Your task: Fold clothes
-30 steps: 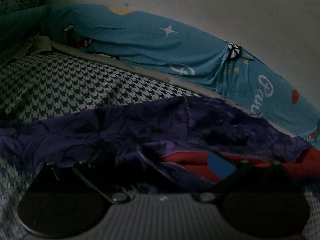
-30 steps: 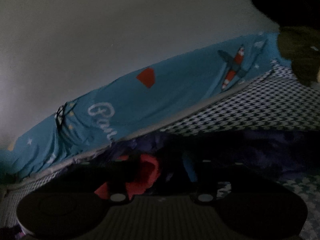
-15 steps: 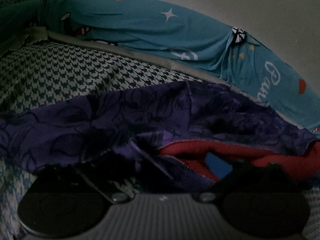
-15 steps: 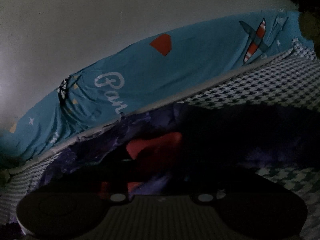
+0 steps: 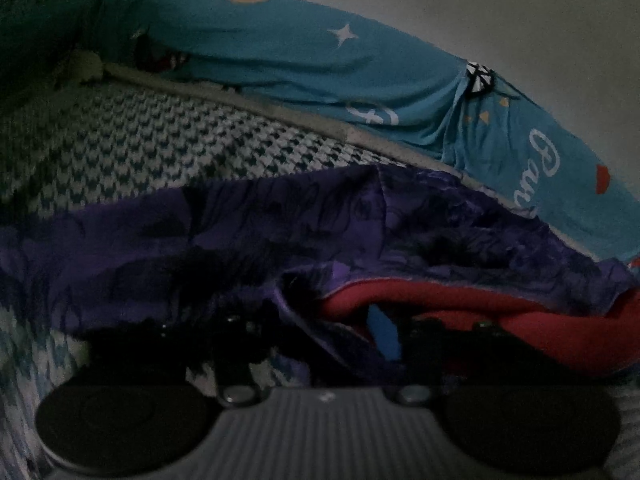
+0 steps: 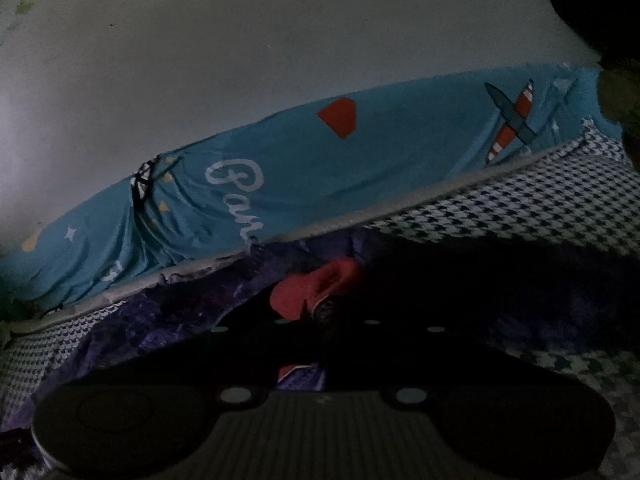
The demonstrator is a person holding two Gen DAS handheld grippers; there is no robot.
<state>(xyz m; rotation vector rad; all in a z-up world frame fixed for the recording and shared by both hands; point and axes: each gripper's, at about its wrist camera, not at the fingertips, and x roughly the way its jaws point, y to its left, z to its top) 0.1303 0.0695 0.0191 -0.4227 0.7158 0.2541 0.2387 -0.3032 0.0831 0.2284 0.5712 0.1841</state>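
A purple flower-print garment with a red lining lies crumpled on the houndstooth bed cover. My left gripper sits low at its near edge. A fold of the purple hem lies between the blue pad and the dark left finger, with a gap still showing. In the right wrist view the same garment shows purple at the left, with a patch of red lining. My right gripper is sunk in dark cloth, and its fingers are lost in shadow.
A blue printed sheet is bunched along the far edge of the bed, against a pale wall. A dark shape hangs at the upper right of the right wrist view. The light is very dim.
The left gripper's blue pad has moved inward, narrowing the gap around the purple hem. Both cameras have moved closer to the garment, and more red lining shows on the right.
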